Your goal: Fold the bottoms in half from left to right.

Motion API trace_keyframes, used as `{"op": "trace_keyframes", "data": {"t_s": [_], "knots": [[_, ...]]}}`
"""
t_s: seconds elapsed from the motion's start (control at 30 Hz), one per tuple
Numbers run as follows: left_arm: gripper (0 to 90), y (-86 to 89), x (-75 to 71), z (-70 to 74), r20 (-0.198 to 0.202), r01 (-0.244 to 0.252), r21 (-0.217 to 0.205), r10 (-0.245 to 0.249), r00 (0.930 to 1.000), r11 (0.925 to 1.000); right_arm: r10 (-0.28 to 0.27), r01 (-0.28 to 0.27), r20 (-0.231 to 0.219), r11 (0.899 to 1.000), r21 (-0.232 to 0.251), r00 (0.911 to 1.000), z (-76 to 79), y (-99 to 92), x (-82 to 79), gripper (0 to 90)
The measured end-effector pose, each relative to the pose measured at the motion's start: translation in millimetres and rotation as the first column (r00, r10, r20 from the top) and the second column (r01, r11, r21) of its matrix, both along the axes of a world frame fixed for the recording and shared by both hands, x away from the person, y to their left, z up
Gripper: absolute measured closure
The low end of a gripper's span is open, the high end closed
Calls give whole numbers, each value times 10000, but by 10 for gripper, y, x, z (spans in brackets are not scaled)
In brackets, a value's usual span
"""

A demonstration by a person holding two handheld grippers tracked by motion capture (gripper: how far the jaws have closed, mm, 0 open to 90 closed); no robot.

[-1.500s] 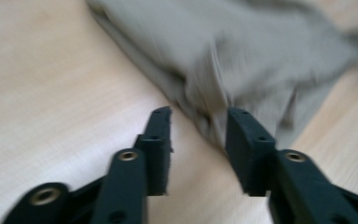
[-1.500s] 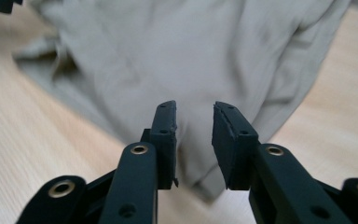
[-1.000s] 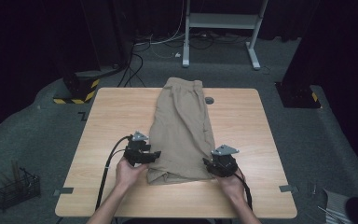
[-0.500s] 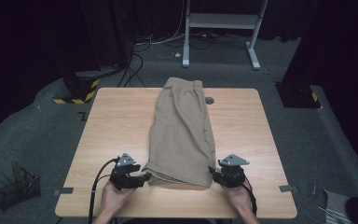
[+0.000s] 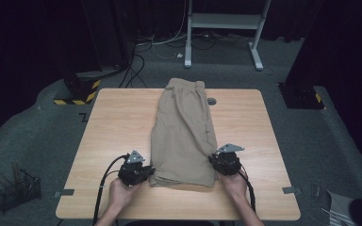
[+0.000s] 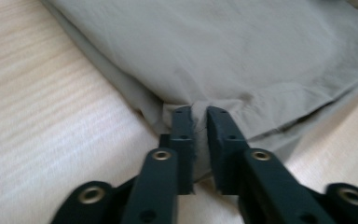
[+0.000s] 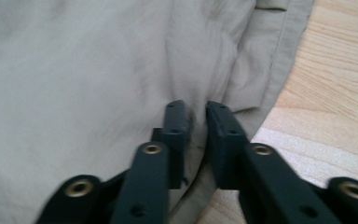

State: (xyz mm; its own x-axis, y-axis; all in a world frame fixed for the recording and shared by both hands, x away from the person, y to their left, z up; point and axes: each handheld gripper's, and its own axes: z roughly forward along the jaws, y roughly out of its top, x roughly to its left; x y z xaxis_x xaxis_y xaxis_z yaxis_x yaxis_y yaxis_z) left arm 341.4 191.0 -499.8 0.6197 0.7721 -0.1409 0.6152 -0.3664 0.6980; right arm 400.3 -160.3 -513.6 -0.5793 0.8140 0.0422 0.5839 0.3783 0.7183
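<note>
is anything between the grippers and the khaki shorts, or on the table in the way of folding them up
Nothing visible. The left gripper and right gripper have just closed on the near hem of the shorts. On the table, a small dark round spot sits beside the waistband, apart from it.

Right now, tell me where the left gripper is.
In the high view, the left gripper sits at the near left corner of the khaki shorts, pinching the hem.
</note>
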Motion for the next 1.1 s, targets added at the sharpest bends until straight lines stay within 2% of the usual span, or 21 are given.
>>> {"op": "trace_keyframes", "data": {"t_s": [0.13,0.2,0.27,0.33,0.4,0.5,0.57,0.7,0.77,0.87,0.93,1.03,1.1], "knots": [[860,80,-173,24,154,-95,-54,96,9998,9999,-24,26,163,9999,-151,9999,-17,-5,-25,871],[860,84,-266,15,140,-17,131,15,9999,9999,-69,73,174,9997,-244,9998,-31,6,-30,878],[853,74,-341,-8,-70,123,342,-121,9999,9993,-60,69,287,9995,-300,9996,-43,21,-29,880],[813,77,-380,-10,-116,162,390,-157,9998,9991,-96,105,266,9994,-316,9996,-41,31,-30,880],[698,100,-373,33,87,-38,154,37,10000,9999,-72,80,244,9994,-342,9997,-29,29,-27,877],[511,132,-291,133,559,-459,-192,469,9973,9988,-80,87,378,9998,-171,9993,3,10,-33,873],[437,138,-157,199,762,-719,-475,753,9942,9963,-85,89,431,9999,-104,9990,21,1,-30,876],[395,72,177,201,664,-1256,-622,1297,9893,9901,-35,42,385,9998,-178,9993,31,28,-15,883],[395,-12,316,156,659,-1419,-402,1443,9873,9891,8,1,421,9998,-212,9991,51,35,-16,883],[403,-152,453,39,685,-1551,542,1513,9861,9864,-19,30,588,9998,-179,9983,106,-5,-29,883],[403,-190,499,-44,553,-1670,858,1627,9851,9822,-121,134,623,9997,-199,9980,136,-51,-28,883],[404,-193,518,-131,332,-1759,930,1736,9843,9800,-369,379,700,9992,-127,9969,182,-155,-7,884],[403,-193,509,-156,350,-1776,921,1751,9839,9798,-469,479,555,9987,-172,9974,180,-177,10,884]]}}
